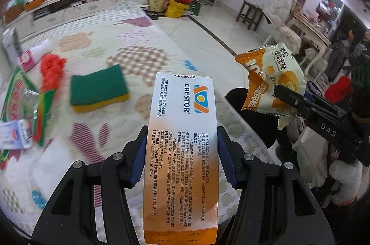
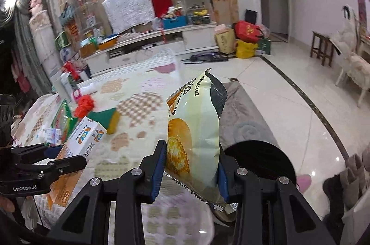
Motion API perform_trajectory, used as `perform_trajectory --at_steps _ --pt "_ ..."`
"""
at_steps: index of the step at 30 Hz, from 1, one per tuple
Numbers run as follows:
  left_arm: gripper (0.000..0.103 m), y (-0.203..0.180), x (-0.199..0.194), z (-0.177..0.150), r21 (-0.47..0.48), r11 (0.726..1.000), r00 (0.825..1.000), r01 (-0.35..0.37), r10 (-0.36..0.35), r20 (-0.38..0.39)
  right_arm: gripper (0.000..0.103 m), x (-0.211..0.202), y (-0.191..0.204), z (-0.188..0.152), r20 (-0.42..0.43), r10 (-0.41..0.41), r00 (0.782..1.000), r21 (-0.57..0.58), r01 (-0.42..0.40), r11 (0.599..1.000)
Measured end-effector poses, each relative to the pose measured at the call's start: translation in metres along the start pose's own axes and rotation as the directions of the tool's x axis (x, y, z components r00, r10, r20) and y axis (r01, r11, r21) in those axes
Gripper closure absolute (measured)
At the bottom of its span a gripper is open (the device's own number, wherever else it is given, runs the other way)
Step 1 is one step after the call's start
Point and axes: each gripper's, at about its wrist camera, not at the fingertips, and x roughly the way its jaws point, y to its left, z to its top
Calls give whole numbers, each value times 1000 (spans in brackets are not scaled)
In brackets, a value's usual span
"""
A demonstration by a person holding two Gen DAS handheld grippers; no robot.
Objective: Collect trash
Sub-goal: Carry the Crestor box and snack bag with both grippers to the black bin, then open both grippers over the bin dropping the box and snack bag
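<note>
Both my tongs are closed on trash. My left gripper clamps the medicine box, a white and orange Crestor carton, between its blue pads; the box stands out forward along the fingers, above the near edge of the quilted table cover. My right gripper squeezes the snack wrapper, a pale yellow and orange cake packet, crumpled, its torn silver end hanging down below the fingers. From the left camera this wrapper is to the right of the box and well apart from it, past the edge of the cover. From the right camera the box is to the left of the wrapper.

Just beyond the right edge of the cover, low beside the wrapper, is a round black bin; I cannot tell if the wrapper is over its mouth.

On the cover, farther from me than the box, lies a green and yellow sponge. Left of the sponge is a crumpled red bag, and at the left edge of the cover a green printed packet with a small white and blue box on it
</note>
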Motion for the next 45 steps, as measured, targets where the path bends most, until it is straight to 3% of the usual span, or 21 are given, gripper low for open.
perform_trajectory --at_steps 17,35,39,42,43,45 --pt "48 -54 58 29 27 989 988 148 -147 -50 65 -4 -66 -16 -50 -111 993 84 114 990" --pt "47 -102 108 40 70 974 972 213 -205 -112 65 9 -120 -33 -117 -165 979 166 183 969" --pt "45 -104 116 43 49 970 967 239 -233 -104 55 16 -123 -33 -123 -189 974 171 208 963" --pt "35 -104 117 45 31 964 961 263 -259 -94 44 21 -124 -35 -123 -199 972 178 219 959" --pt "34 -102 117 46 23 962 959 271 -267 -92 35 22 -124 -35 -127 -205 971 178 225 958" --pt "33 -100 116 47 18 960 957 279 -276 -91 31 24 -124 -36 -124 -199 972 184 220 958"
